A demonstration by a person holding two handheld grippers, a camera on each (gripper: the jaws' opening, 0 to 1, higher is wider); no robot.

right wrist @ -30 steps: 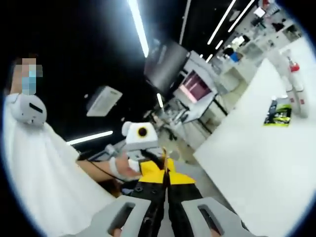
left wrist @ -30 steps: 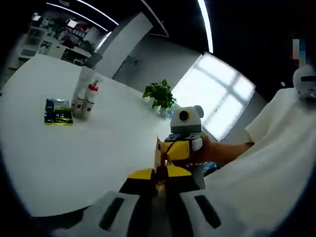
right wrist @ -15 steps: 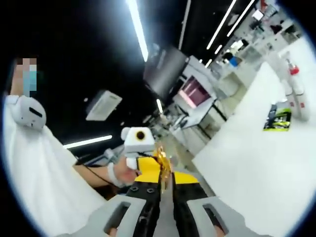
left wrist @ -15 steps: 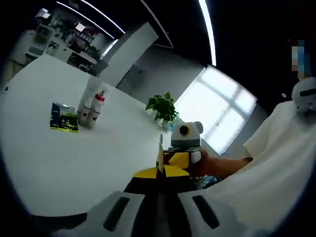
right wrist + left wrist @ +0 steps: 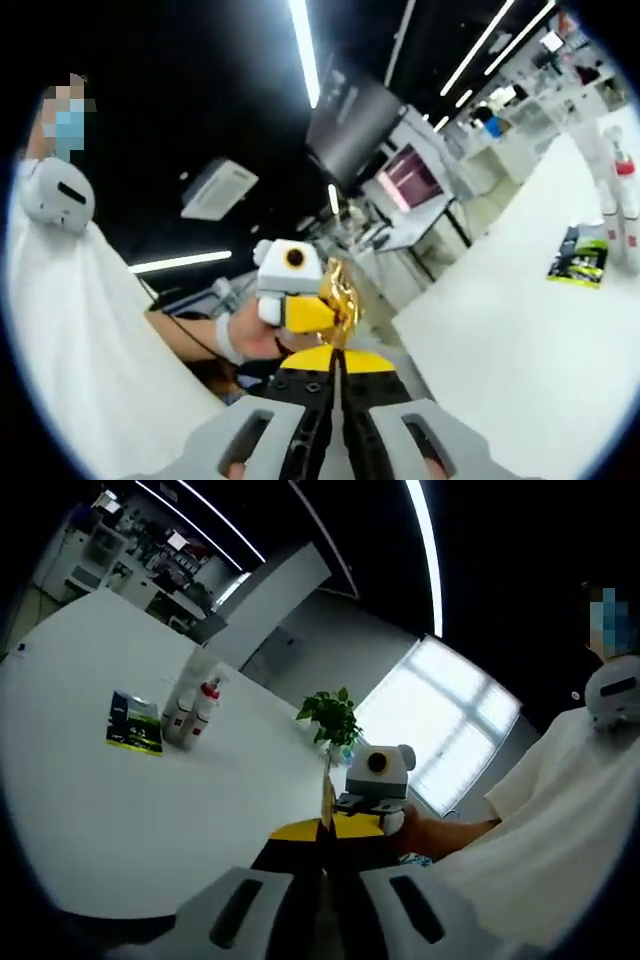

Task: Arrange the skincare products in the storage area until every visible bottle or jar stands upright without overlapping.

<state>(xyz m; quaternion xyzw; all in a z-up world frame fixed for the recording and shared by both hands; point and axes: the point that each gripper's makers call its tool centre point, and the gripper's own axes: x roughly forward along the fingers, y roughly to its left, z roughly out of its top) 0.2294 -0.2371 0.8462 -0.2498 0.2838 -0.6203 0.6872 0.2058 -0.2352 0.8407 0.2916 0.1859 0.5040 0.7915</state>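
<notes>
Bottles stand far across the white desk beside a green packet, likely light, stiff and top-heavy, so we would take them mid-body with our left claw and right claw, both closed and empty.

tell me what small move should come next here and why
Probably carry both grippers toward the bottles far across the white table. The left gripper and right gripper are shut and meet tip to tip near the person, off the table edge, with a thin gold piece between them. The bottles and green packet sit untouched.
</notes>
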